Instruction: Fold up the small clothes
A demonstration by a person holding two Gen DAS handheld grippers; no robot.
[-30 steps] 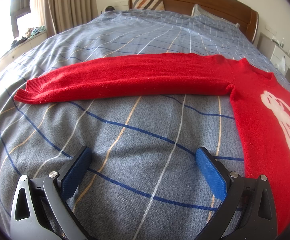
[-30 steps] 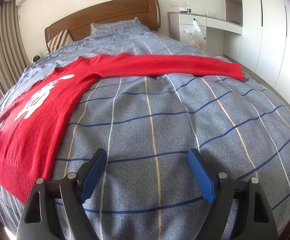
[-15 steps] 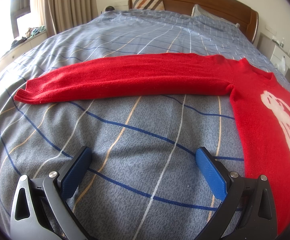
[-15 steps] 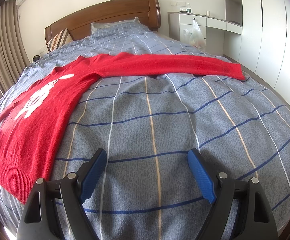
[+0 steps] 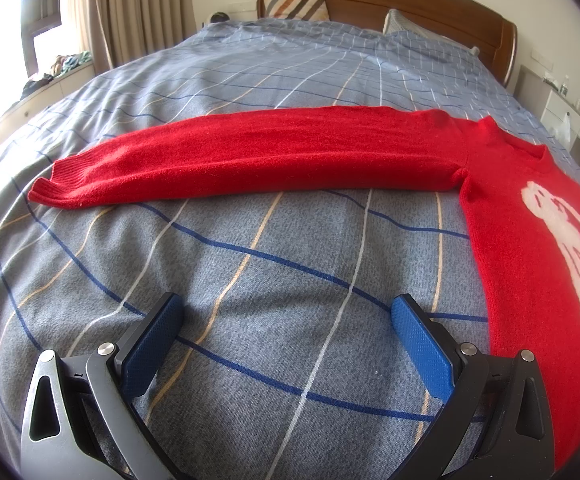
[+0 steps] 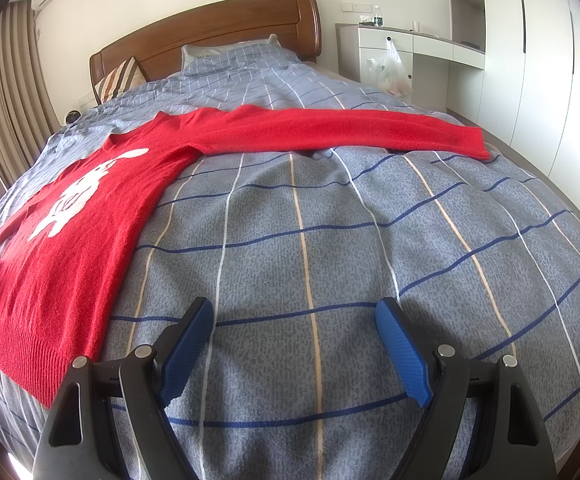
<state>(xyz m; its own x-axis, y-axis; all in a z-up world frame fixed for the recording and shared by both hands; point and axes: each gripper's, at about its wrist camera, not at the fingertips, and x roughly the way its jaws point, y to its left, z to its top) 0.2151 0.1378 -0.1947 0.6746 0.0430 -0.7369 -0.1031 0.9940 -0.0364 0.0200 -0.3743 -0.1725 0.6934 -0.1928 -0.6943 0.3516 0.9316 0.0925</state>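
A small red sweater (image 5: 529, 216) with a white animal figure lies flat on the bed, face up, both sleeves spread straight out. In the left wrist view one sleeve (image 5: 250, 160) runs left across the bed, its cuff at far left. In the right wrist view the sweater body (image 6: 74, 232) lies at left and the other sleeve (image 6: 349, 130) runs right. My left gripper (image 5: 286, 314) is open and empty, low over the duvet, short of the sleeve. My right gripper (image 6: 293, 316) is open and empty, right of the sweater's hem.
The bed has a blue-grey checked duvet (image 6: 329, 240), a wooden headboard (image 6: 210, 28) and pillows (image 5: 293, 0). White cabinets and a desk with a hanging plastic bag (image 6: 389, 72) stand to the right. Curtains and a window ledge (image 5: 50, 76) are on the left.
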